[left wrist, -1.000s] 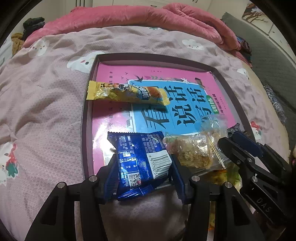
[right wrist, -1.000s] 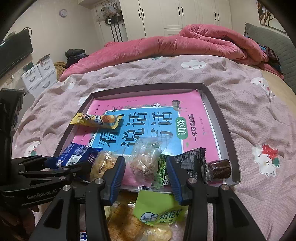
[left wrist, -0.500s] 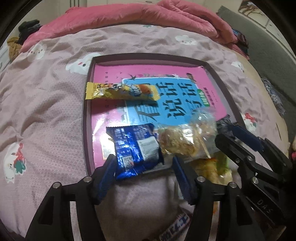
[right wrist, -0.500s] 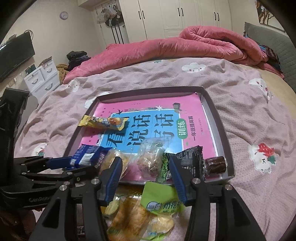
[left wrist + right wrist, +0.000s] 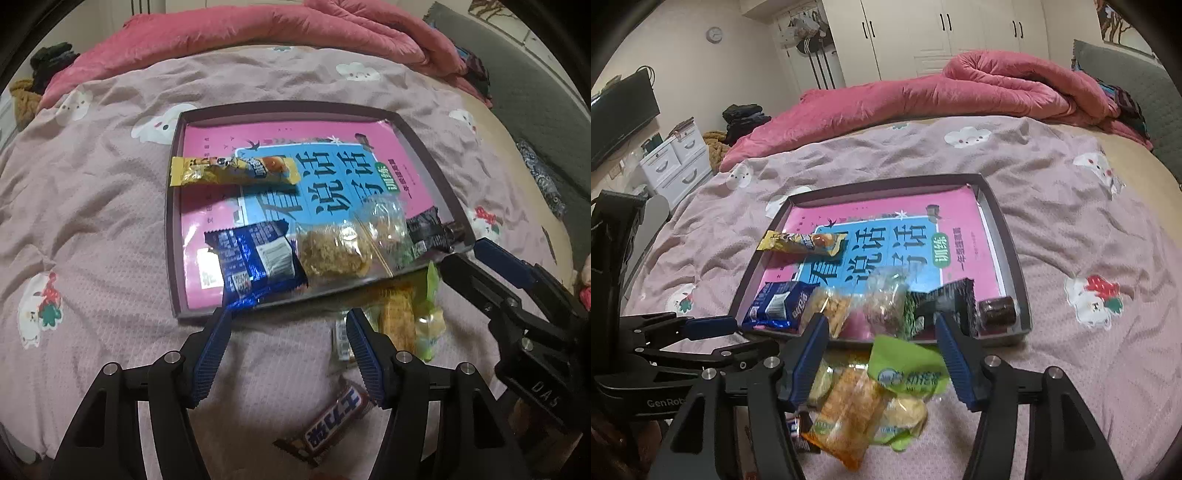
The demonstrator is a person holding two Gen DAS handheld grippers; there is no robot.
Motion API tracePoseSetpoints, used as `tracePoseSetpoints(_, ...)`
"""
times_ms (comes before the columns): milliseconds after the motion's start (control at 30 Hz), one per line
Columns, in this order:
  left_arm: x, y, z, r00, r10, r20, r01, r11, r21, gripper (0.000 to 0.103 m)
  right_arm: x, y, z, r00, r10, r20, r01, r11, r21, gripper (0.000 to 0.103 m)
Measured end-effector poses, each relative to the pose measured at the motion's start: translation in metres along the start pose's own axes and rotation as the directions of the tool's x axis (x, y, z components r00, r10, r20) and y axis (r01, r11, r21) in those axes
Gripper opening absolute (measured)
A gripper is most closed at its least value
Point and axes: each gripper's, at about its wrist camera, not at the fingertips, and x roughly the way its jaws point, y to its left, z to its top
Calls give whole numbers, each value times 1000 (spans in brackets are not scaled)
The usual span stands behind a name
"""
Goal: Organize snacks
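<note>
Sorting step: one snack at a time goes from the loose heap on the bedspread into the dark tray [image 5: 173, 221]; judging by the layout, a placement is done and the next pick is due.
Left gripper [image 5: 288, 325]: jaws spread wide, holding nothing; the left fingertip sits just at the crimped end of the blue snack packet [image 5: 258, 260], and whether it touches is unclear.
Blue snack packet: straight ahead of the left gripper, lying in the tray's near row with its tail over the near rim.
Right gripper [image 5: 882, 332]: jaws spread wide, empty, hovering over the heap.
Heap: the green packet [image 5: 908, 373] lies between the right fingers, the orange packet [image 5: 849, 406] just below and left of it.
Chocolate bar [image 5: 332, 421]: below the left gripper's jaws, on the bedspread, outside the tray.
Tray contents: yellow bar packet [image 5: 232, 171] far ahead of the left gripper; clear cracker bag [image 5: 332, 253] and black packet [image 5: 428, 230] ahead and right.
Next move: probably lowering the right gripper onto the green packet, closing gently on crinkly film, then carrying it forward to a bare part of the tray.
</note>
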Motion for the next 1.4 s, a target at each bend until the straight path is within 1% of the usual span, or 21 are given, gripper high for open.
tracePoseSetpoints(367,-6,2,-21,999,30,-20,-31,999,-29,67,-14,0,-16,1000,-2,-15,1,1000,-15,61)
tracePoseSetpoints(433,-7,1,-25,999,31,-28,-32,999,-21,67,-17,0,-19,1000,0,-15,0,1000,-16,61)
tracePoseSetpoints(633,-14,0,-33,999,49,-19,-49,999,-12,67,-24,-2,-26,1000,-1,-17,0,1000,-10,65)
tracePoseSetpoints(800,-18,-1,-39,998,53,-16,-53,999,-3,68,-29,-4,-30,1000,2,-20,-2,1000,-5,65)
tracePoseSetpoints(967,-23,-4,-44,998,55,-8,-55,998,11,68,-32,-5,-35,1000,12,-24,-12,1000,-5,66)
tracePoseSetpoints(1067,-25,-5,-49,999,53,-3,-53,998,20,73,-33,-4,-38,1000,12,-27,-12,1000,-8,68)
tracePoseSetpoints(1233,-28,-9,-57,999,41,12,-42,999,29,74,-37,-3,-43,1000,11,-29,-11,1000,-11,69)
tracePoseSetpoints(1400,-28,-15,-64,1000,26,8,-26,998,53,74,-40,-4,-47,1000,4,-30,-4,1000,-13,69)
